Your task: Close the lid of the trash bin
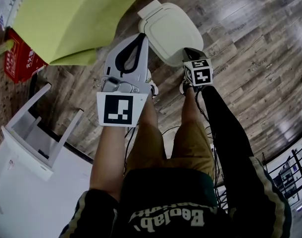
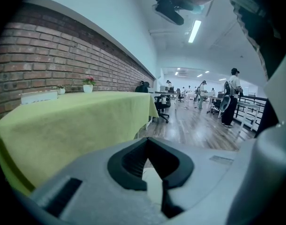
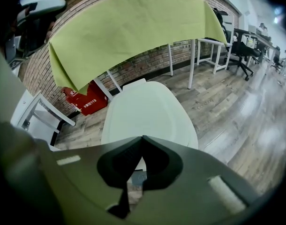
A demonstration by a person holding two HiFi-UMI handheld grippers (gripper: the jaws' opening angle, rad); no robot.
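The trash bin stands on the wood floor ahead of the person's feet, and its white lid lies flat down over it. My right gripper hovers at the lid's near right edge, jaws shut with nothing between them; its tips meet just short of the lid. My left gripper sits to the left of the bin, level with its near left edge, also shut and empty. In the left gripper view its tips point out across the room.
A table under a yellow-green cloth stands close behind and left of the bin, against a brick wall. A red box sits under it. White furniture is at the left. Office chairs and people are far off.
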